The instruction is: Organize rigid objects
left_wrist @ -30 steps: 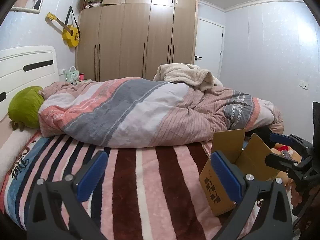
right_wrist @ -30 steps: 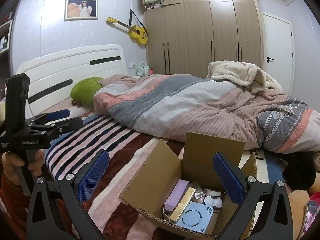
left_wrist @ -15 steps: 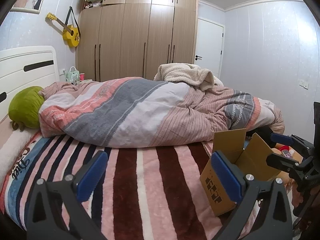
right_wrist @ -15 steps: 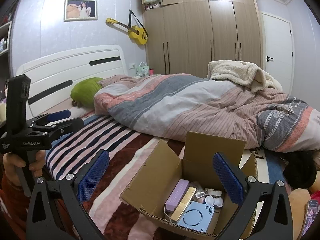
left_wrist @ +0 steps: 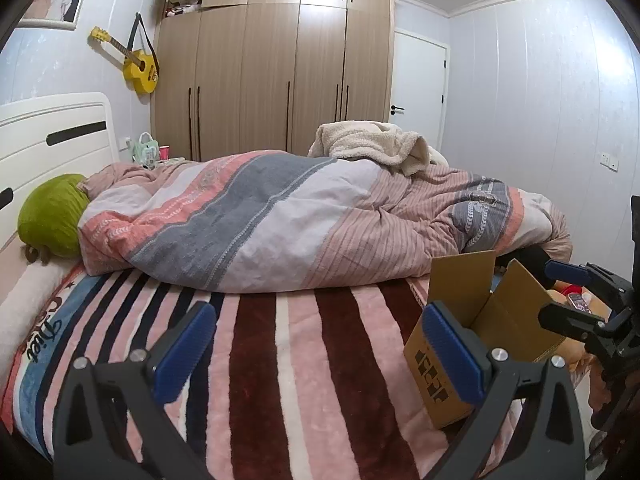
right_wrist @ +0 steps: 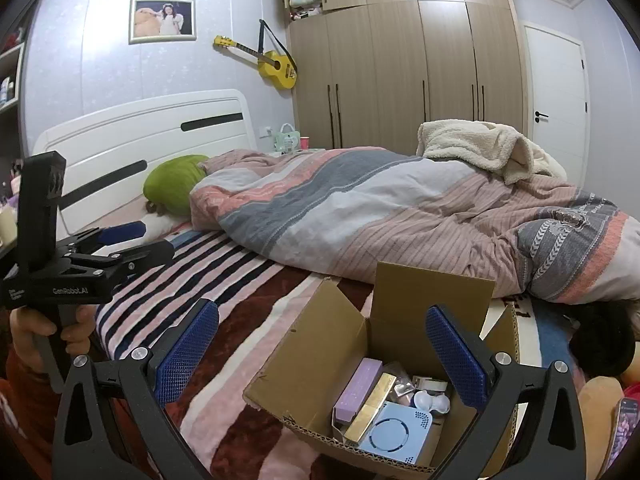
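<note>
Sitting near the front edge of the bed, toward its foot end, an open brown cardboard box (right_wrist: 320, 344) rests on a striped pink, maroon and white fleece blanket (right_wrist: 248, 292), its flaps raised. Packed inside are a lilac rectangular case (right_wrist: 357, 386), a slim gold box (right_wrist: 370, 406), a pale blue square plastic device with a ring on its face (right_wrist: 396, 432) and a small white double-cup holder (right_wrist: 431, 402), all touching one another.

Poised over the box, the right gripper (right_wrist: 322, 356) has its blue-padded jaws spread wide apart, holding nothing. The left gripper (left_wrist: 320, 354) hangs above the blanket just beside the box, jaws likewise wide apart and empty; the right wrist view shows a bare hand (right_wrist: 48, 328) wrapped round its handle.

Behind the box, a rumpled pink, grey and white striped quilt (left_wrist: 280, 216) runs the length of the bed, a cream fleece throw (left_wrist: 372, 142) heaped on top. A green round cushion (left_wrist: 50, 216) lies by the white headboard (right_wrist: 140, 132). A yellow guitar (right_wrist: 276, 66) hangs beside the tall wooden wardrobe (left_wrist: 280, 60).
</note>
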Tool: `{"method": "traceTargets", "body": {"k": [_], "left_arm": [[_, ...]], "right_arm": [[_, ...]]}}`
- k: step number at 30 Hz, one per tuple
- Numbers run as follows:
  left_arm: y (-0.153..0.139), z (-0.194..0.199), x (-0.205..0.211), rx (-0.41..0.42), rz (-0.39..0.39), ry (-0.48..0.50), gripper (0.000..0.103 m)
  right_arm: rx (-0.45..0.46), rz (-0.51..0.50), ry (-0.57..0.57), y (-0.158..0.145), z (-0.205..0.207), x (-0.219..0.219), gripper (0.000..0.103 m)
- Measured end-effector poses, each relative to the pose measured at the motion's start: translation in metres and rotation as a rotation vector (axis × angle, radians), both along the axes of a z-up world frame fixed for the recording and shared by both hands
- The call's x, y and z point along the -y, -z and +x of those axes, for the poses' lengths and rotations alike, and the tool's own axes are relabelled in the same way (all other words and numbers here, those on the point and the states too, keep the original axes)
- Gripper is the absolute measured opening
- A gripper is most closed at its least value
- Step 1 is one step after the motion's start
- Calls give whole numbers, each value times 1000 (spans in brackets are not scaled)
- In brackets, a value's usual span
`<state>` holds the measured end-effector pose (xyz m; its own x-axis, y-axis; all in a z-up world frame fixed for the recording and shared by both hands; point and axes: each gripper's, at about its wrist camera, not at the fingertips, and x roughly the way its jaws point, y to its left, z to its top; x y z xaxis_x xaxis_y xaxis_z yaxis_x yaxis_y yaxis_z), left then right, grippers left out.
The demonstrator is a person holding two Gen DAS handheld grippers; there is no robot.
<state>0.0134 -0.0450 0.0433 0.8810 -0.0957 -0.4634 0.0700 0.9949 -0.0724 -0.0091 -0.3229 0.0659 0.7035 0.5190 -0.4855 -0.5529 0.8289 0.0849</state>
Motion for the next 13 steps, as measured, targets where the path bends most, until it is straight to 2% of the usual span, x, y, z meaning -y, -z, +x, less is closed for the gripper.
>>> {"method": "traceTargets", "body": {"k": [13], "left_arm": [[0,1,0,-6,0,7,102]], "right_arm": [[-4,1,1,2,-2,-4,103]]}}
